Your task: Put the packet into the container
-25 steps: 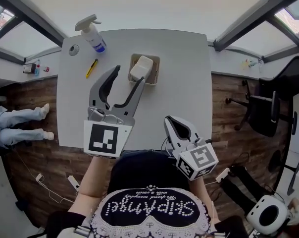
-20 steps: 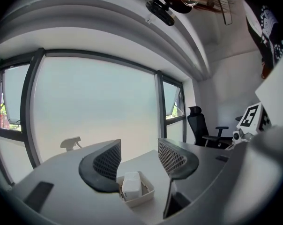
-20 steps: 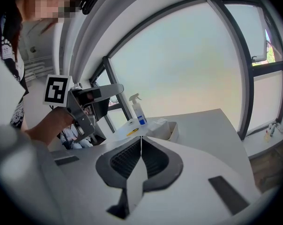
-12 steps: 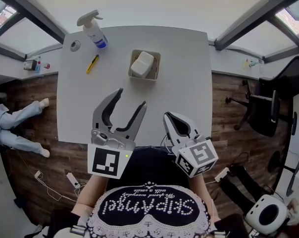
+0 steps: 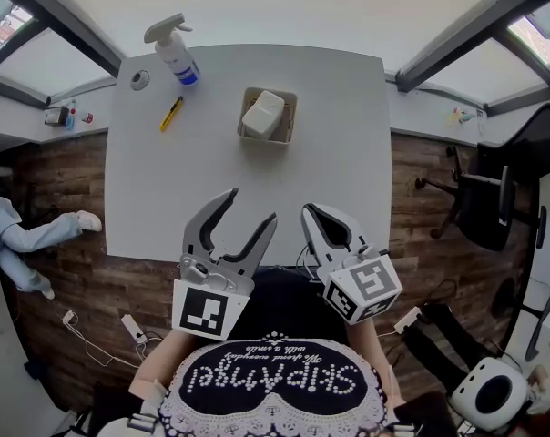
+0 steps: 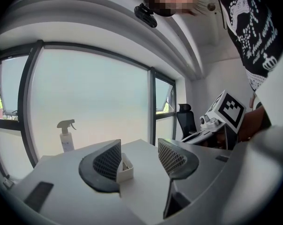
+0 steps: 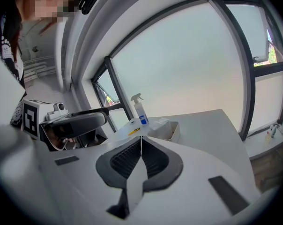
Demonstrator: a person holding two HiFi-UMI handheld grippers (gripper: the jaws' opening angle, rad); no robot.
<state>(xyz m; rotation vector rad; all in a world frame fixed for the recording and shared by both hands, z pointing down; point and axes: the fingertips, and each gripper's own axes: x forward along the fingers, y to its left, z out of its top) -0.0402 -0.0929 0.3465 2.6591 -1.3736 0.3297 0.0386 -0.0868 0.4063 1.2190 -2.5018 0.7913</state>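
**Container and contents.** The container is a shallow, light-coloured rectangular tray with rounded corners. It stands at the upper centre of the head view, on the smooth grey worktop. The packet is a pale block with rounded corners. It lies inside the container, turned slightly askew, and covers most of the floor.

**Left tongs**. They are at the lower centre, over the near part of the worktop and well apart from the container. The jaws are spread wide with nothing between them. The pads are dark with a fine mesh texture.

**Right tongs**. They are just to the right of the left tongs. The jaws are closed pad against pad and grip nothing.

**Other items, upper left of the worktop.**
- A white spray bottle with a blue label.
- A slim yellow utility knife.
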